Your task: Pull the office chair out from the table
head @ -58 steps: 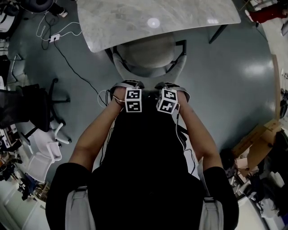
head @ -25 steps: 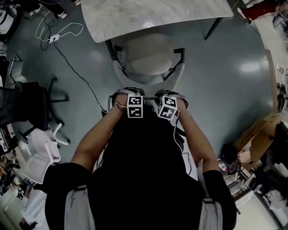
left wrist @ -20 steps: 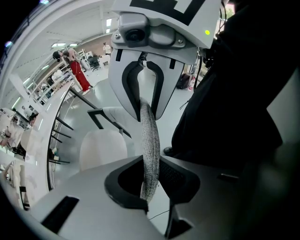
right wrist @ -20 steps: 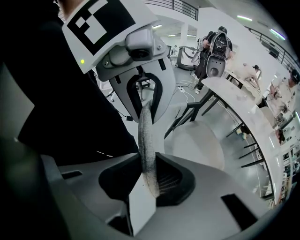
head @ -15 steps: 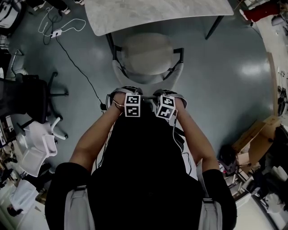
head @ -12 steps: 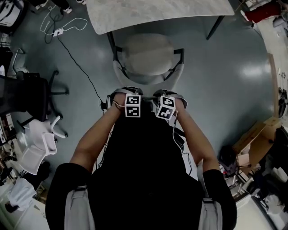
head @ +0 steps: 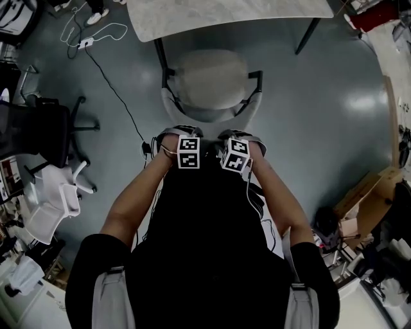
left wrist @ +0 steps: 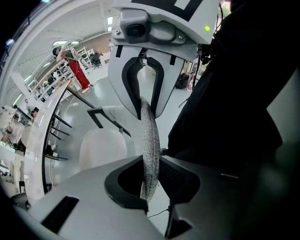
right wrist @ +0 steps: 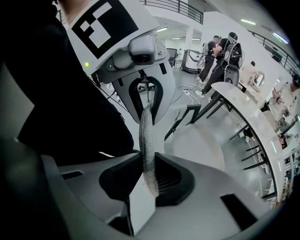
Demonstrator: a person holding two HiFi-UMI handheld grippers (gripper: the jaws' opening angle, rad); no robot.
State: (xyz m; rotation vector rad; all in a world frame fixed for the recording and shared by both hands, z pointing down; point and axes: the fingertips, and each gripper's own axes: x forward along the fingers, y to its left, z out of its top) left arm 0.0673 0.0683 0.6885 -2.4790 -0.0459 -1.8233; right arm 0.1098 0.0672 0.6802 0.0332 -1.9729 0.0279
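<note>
On the grey floor (head: 308, 96), the office chair (head: 212, 80) stands just clear of the marble table (head: 225, 13). The left gripper (left wrist: 151, 180) and right gripper (right wrist: 149, 180) both clamp its mesh backrest rim (left wrist: 149, 136), and the right jaws have just been tightening. A black cable (head: 112, 90) runs left of it, and a black chair (head: 38, 132) stands well apart.

The head view is dim and blue-grey, with the chair (head: 212, 80) sharp at centre and a bright glare spot on the glossy floor (head: 361, 101) at two o'clock. Both gripper views are bright, washed-out white and heavily fisheye-bent, with black corners; the dark clothing (left wrist: 243, 93) loses all detail.
</note>
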